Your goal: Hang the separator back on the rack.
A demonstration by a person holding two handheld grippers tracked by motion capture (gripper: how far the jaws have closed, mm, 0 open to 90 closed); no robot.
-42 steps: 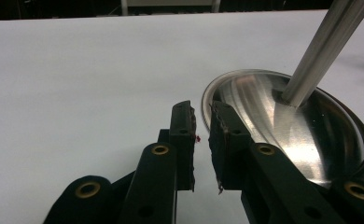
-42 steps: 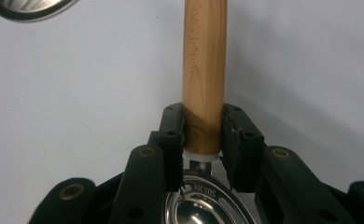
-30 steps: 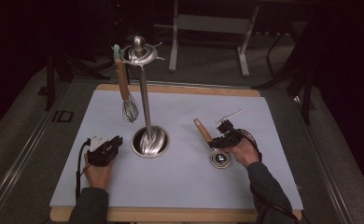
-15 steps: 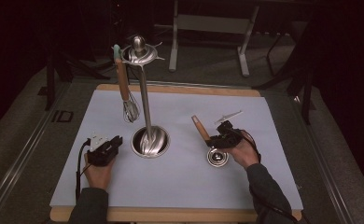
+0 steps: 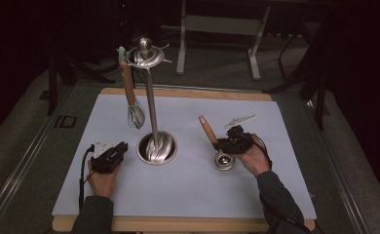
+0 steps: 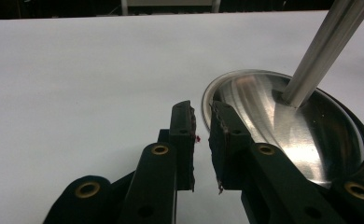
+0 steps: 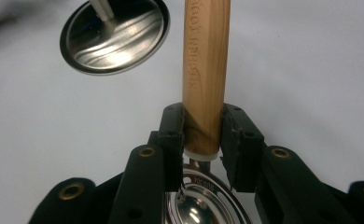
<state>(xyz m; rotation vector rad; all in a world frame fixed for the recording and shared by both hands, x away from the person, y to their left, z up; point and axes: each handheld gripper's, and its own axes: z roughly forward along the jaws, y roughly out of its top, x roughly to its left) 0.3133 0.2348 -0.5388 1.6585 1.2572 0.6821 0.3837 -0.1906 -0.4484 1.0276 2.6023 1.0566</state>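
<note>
The right hand-held gripper (image 7: 203, 135) is pinching the wooden handle (image 7: 206, 70) of a small steel ladle (image 5: 223, 160), its jaws pressing on the lower end of the wood just above a white collar. The ladle's bowl is resting on the white mat (image 5: 188, 195) covering the table, right of centre, with the handle leaning up and away to the left. Letters are running down the handle, reading something like "KITCHEN TOOLS", though the start is fuzzy; a stamp on the steel neck below is reading "SUS 304". The left hand-held gripper (image 6: 201, 140) is sitting low on the mat with its jaws parted by a narrow gap and gripping nothing, just beside the round base of the steel utensil stand (image 5: 156, 146). A whisk (image 5: 133, 109) with a wooden handle is hanging from the stand's top ring
</note>
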